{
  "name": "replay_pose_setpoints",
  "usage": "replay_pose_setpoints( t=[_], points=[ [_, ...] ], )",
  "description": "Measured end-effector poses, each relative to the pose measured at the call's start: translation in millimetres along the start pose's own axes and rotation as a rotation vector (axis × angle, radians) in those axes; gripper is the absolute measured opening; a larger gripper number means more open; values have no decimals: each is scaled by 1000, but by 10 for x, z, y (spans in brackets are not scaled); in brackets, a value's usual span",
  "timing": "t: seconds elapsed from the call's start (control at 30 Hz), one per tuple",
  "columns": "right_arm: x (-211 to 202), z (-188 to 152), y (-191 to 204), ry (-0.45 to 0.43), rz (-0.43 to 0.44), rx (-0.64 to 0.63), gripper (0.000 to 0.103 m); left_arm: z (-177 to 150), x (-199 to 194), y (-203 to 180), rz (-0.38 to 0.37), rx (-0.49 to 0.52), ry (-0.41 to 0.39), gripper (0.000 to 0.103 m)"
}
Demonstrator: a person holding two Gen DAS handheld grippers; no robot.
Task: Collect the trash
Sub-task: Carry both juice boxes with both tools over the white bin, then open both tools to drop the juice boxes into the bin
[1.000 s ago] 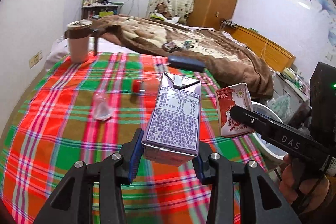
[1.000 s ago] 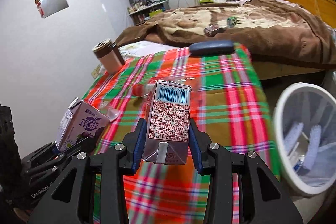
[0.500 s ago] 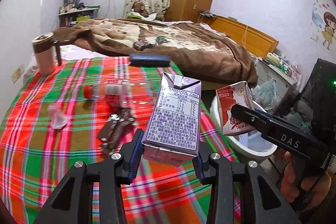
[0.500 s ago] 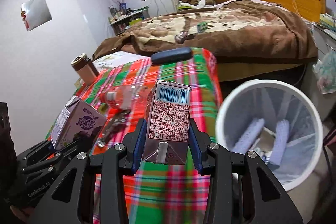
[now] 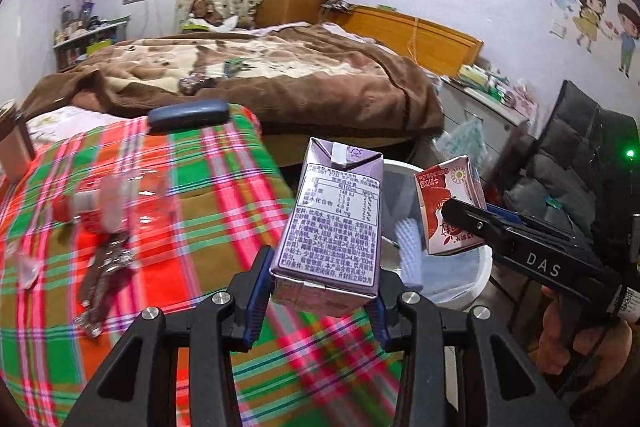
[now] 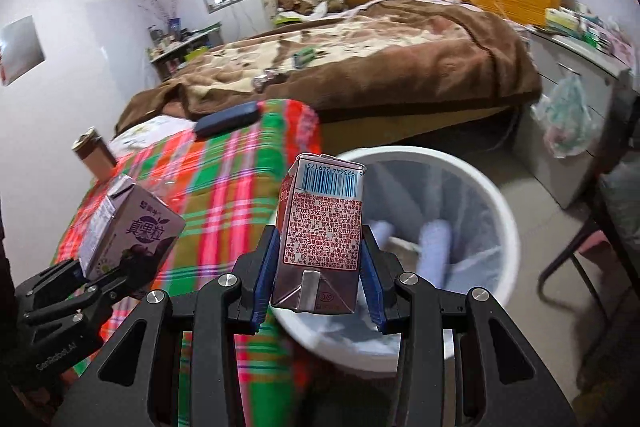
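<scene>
My left gripper (image 5: 320, 291) is shut on a purple drink carton (image 5: 334, 223), held upright over the table's right edge; it also shows in the right wrist view (image 6: 128, 227). My right gripper (image 6: 318, 283) is shut on a red drink carton (image 6: 320, 227), held above the near rim of a white trash bin (image 6: 496, 203). The red carton also shows in the left wrist view (image 5: 448, 205), over the bin (image 5: 476, 267). The bin holds a liner and some pale trash.
On the plaid tablecloth (image 5: 160, 227) lie a clear plastic bottle with a red cap (image 5: 108, 203), a dark wrapper (image 5: 104, 275), a crumpled clear plastic piece (image 5: 26, 269), a dark blue case (image 5: 188, 115) and a brown cup (image 6: 94, 149). A bed stands behind, a chair at right.
Both grippers have swung right with their cartons, from over the table toward the bin. The bin now fills more of the right wrist view.
</scene>
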State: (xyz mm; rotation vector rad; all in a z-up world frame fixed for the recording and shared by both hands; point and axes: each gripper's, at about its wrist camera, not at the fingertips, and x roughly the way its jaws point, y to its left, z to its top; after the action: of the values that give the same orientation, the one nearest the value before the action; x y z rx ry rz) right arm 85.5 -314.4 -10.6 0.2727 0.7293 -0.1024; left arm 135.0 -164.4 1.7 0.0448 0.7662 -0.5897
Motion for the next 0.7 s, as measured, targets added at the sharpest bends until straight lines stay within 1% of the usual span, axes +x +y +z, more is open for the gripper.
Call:
replay_pose_setpoints(
  t=[0.27,0.37,0.57,0.67,0.7],
  points=[
    [151,-4,-278,53,-77,20,40,46,361,-303,-48,34,56,42],
    [178,-22,-371,75,-87,22,40,39,470,-384,-58,48,75,42],
    [202,-41,-411,99,-101,9,40,42,609,-469,-69,61,97,42],
    [209,-45,-450,104,-110,10,40,70,680,-473,-76,49,110,42],
    [199,-45,-467,100,-114,17,40,76,684,-485,-81,53,104,45]
  ],
)
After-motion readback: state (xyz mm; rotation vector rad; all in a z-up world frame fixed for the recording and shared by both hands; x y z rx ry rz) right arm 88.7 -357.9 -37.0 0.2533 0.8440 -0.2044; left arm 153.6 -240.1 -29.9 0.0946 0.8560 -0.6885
